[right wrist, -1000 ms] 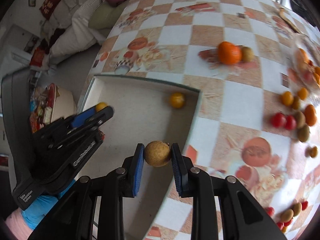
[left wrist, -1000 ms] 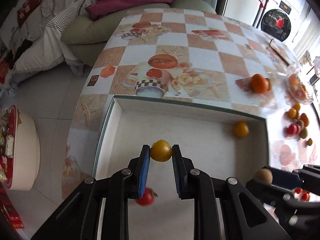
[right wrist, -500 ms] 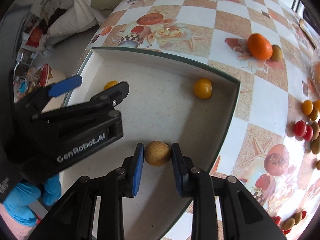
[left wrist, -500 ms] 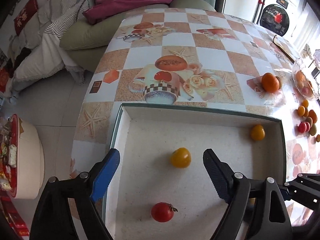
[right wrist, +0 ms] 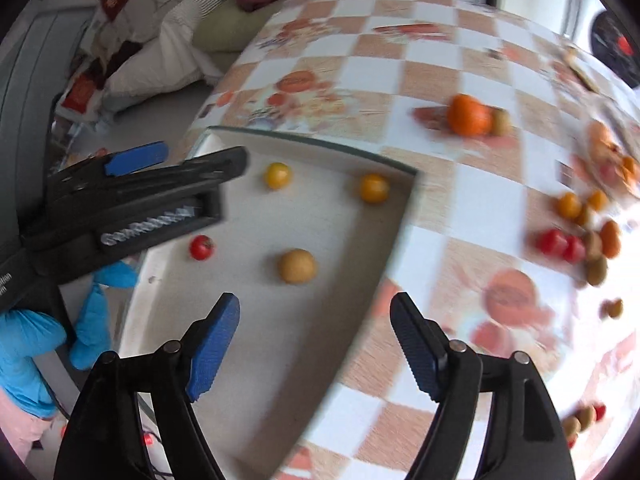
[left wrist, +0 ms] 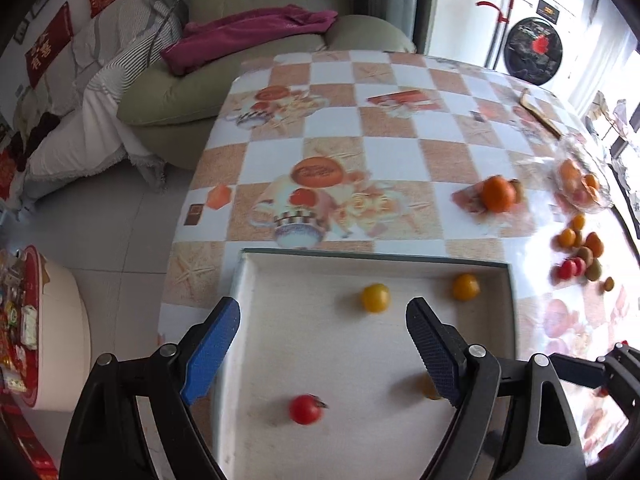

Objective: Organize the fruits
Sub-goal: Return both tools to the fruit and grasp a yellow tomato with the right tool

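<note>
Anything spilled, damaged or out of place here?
Nothing spilled or damaged. Four fruits sit loose in the white tray; many more remain scattered on the tablecloth. Left gripper and right gripper are open, empty.

Both wrist views look down, close over shared white tray (left wrist: 440, 264) (right wrist: 320, 146).
</note>
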`<move>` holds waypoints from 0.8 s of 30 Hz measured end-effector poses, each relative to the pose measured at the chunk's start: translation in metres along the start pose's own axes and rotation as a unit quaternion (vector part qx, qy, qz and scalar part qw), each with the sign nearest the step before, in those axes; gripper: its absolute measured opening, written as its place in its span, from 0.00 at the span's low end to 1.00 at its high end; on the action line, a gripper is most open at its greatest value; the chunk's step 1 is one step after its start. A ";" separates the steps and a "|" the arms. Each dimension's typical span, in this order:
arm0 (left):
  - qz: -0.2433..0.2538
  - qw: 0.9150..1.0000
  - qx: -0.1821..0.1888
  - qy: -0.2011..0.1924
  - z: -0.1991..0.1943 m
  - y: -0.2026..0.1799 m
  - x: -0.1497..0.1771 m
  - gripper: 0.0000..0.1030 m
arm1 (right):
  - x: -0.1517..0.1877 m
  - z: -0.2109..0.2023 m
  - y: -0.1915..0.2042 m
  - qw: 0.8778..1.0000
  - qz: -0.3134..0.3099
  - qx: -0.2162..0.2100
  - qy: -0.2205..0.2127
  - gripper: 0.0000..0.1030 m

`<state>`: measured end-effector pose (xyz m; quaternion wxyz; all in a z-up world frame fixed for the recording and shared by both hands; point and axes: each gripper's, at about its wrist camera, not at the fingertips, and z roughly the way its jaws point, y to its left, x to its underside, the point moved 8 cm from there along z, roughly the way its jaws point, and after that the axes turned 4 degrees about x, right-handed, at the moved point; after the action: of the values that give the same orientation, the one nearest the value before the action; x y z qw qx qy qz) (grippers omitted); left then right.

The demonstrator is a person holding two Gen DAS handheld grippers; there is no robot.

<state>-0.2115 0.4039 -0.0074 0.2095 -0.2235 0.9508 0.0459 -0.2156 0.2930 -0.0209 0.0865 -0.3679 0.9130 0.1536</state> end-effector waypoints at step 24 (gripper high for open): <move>0.106 0.989 0.087 0.047 0.025 -0.216 0.008 0.84 | 0.059 -0.052 -0.236 0.971 0.225 0.077 0.000 0.78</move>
<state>-0.1123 0.2114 -0.0319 0.1772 -0.1039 0.9783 -0.0254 -0.0953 0.0760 -0.0389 0.0779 -0.1452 0.9814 0.0981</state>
